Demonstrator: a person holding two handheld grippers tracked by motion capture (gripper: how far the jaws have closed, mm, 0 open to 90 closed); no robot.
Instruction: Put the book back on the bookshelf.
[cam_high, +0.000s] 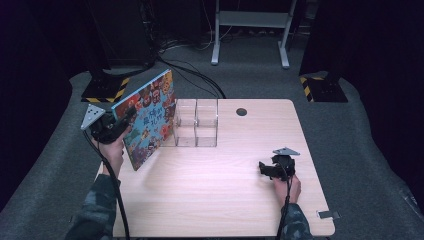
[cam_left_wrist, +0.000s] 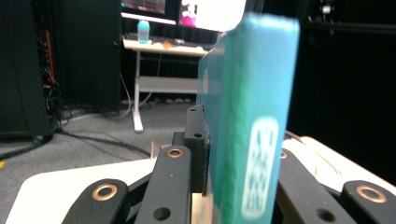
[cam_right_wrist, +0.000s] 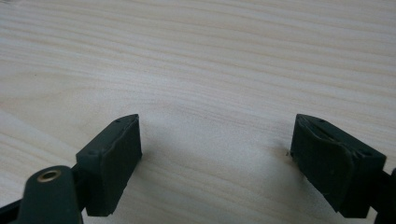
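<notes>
Probably the book (cam_high: 147, 117) is meant for the clear organizer (cam_high: 196, 122) beside it: keep it upright and line its edge up with a slot. At the desk's (cam_high: 220, 200) left edge, the left gripper (cam_high: 125, 120) clamps the book's edge; the right gripper (cam_right_wrist: 217, 163) rests spread wide, empty, over bare wood

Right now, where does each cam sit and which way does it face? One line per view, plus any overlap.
High view: above the person's side, facing forward and down on the light wooden table; both forearms, left gripper, right gripper.
Left gripper view: on the left gripper, facing along its jaws, which are shut on the upright colourful picture book.
Right gripper view: on the right gripper, facing down at bare tabletop, jaws open.
Shared: high and left gripper views both show the book; high and right gripper views both show the table.
</notes>
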